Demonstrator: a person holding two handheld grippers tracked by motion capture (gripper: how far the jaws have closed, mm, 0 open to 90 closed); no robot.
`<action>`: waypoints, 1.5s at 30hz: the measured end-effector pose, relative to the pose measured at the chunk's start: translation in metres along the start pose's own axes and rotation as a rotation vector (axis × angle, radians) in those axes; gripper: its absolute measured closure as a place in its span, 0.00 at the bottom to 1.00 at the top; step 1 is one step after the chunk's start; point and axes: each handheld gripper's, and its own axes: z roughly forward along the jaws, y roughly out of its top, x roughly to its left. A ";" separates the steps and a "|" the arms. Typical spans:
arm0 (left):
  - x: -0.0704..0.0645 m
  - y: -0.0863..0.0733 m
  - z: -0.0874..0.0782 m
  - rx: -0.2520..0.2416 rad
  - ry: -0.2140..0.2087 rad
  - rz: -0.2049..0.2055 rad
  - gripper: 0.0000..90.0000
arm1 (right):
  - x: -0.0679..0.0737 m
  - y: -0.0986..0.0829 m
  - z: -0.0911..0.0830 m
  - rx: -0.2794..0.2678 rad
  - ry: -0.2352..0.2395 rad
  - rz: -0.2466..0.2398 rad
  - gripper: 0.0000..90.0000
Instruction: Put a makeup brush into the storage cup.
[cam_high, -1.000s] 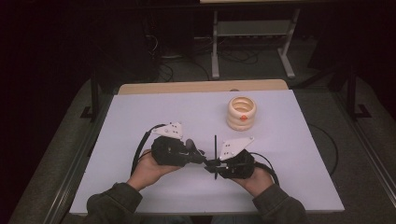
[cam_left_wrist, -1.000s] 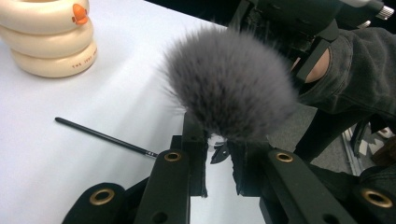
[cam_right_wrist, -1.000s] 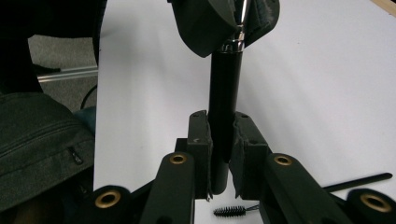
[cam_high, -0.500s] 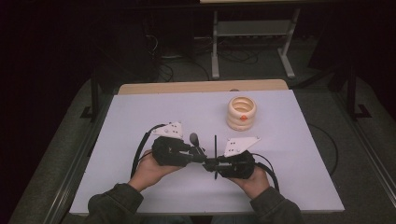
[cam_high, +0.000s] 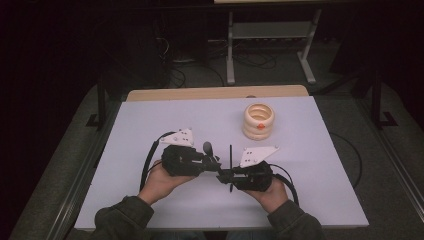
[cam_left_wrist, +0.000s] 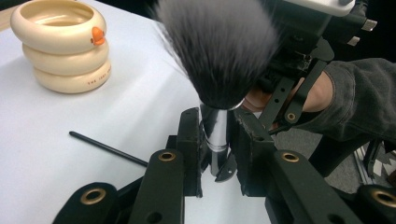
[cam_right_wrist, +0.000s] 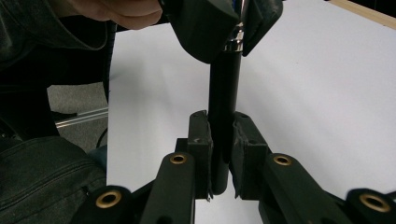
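Between the jaws of the left gripper (cam_left_wrist: 212, 154) the silver ferrule of a makeup brush (cam_left_wrist: 219, 51) is clamped, the jaws closed against it on both sides; the dark, grey-tipped bristle head is seen fanned out just above them. Further along the same brush, the black handle (cam_right_wrist: 224, 102) is gripped by the right gripper (cam_right_wrist: 219, 154), its jaws pressed shut on the lower part of the shaft. Thus the brush is held off the counter (cam_high: 150, 120) by both grippers at once, near the front middle of the white surface, bristles (cam_high: 207, 147) pointing up and away from the person. Both grippers are carried in the person's hands, left gripper (cam_high: 212, 162) and right gripper (cam_high: 225, 175) nearly touching nose to nose. A thin black stick (cam_left_wrist: 107, 148) is noted lying flat on the counter just beside the left gripper. Well apart, toward the far right of the counter, a stack of three cream rings (cam_high: 259, 120) is seen, an orange mark on its side.
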 end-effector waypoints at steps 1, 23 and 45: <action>0.000 0.000 0.000 -0.003 -0.002 -0.003 0.84 | 0.000 0.000 0.000 -0.002 0.000 -0.002 0.88; 0.002 0.005 0.003 0.065 0.048 0.029 0.86 | -0.009 -0.008 -0.018 0.066 -0.052 0.037 0.60; 0.012 0.007 0.004 0.087 0.075 0.024 0.86 | -0.021 -0.025 -0.053 0.070 -0.145 0.101 0.46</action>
